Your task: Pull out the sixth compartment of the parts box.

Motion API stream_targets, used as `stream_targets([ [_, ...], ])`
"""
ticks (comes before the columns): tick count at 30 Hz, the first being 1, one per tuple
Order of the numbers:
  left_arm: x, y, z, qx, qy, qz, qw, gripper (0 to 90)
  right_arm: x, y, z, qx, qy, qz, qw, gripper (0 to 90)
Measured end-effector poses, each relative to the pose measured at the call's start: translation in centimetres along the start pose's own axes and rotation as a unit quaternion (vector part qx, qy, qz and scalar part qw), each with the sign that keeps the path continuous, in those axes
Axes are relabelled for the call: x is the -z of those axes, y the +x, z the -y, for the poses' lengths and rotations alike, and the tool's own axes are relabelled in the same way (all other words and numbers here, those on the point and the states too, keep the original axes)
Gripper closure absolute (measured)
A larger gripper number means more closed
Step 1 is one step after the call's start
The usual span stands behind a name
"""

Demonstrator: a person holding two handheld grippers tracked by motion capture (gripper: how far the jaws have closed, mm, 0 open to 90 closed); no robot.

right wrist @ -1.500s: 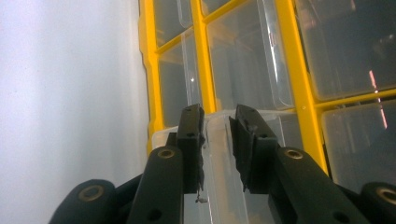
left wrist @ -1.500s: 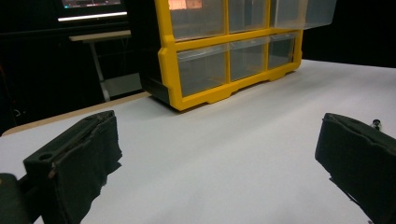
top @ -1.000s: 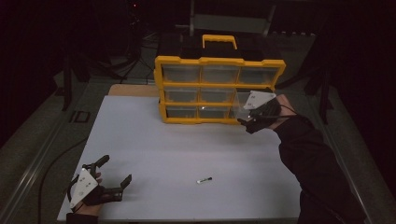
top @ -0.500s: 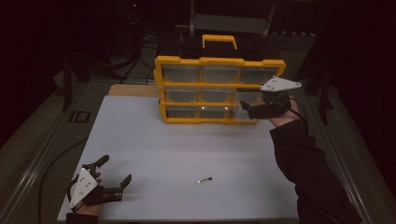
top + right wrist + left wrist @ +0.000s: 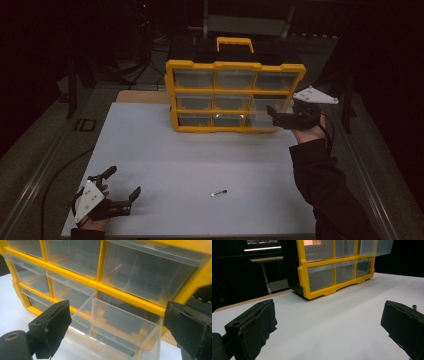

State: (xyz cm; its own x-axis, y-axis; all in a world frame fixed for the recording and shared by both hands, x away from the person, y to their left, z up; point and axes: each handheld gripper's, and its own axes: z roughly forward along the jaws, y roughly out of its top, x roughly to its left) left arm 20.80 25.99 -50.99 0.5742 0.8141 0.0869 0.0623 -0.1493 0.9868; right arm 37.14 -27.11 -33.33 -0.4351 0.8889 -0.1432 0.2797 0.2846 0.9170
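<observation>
A yellow organizer (image 5: 235, 65) with clear drawers stands at the back of the white table. Its middle-row right drawer (image 5: 270, 107) sticks out toward me. My right gripper (image 5: 276, 119) hovers at that drawer's front, open. In the right gripper view the pulled-out drawer (image 5: 120, 322) lies between the wide-apart jaws of the right gripper (image 5: 118, 327), touching neither. My left gripper (image 5: 124, 182) rests open near the table's front left corner, nothing in it. A small screw-like piece (image 5: 218, 193) lies on the table toward the front. The left gripper (image 5: 328, 325) faces the organizer (image 5: 332, 272).
The white table top (image 5: 200, 150) has dark surroundings. A black handle-topped case sits behind the organizer. The small piece (image 5: 414, 307) peeks over the right jaw in the left gripper view. The table's left edge meets a metal rail (image 5: 45, 170).
My right gripper has shifted right along the organizer's front, to the pulled-out drawer at its right side. The left gripper has stayed where it was.
</observation>
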Motion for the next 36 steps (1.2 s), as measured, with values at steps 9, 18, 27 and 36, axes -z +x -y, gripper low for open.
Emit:
stream_targets([
  [9,0.0,0.0,0.0,0.000,0.001,0.000,1.0000,0.1,1.5,0.1,1.1,-0.006,-0.010,0.007,0.9999,7.3],
  [18,0.0,0.0,0.0,0.000,0.001,0.000,1.0000,0.1,3.1,0.9,2.9,-0.004,-0.023,0.003,0.9997,7.4],
  [27,0.0,-0.1,0.0,-0.001,0.000,0.001,1.0000,0.1,3.9,2.0,5.4,0.008,-0.021,-0.005,0.9997,7.5],
  [36,0.0,-0.1,0.0,-0.001,0.000,0.001,1.0000,0.1,4.1,2.6,7.5,0.004,-0.026,-0.018,0.9995,7.5],
])
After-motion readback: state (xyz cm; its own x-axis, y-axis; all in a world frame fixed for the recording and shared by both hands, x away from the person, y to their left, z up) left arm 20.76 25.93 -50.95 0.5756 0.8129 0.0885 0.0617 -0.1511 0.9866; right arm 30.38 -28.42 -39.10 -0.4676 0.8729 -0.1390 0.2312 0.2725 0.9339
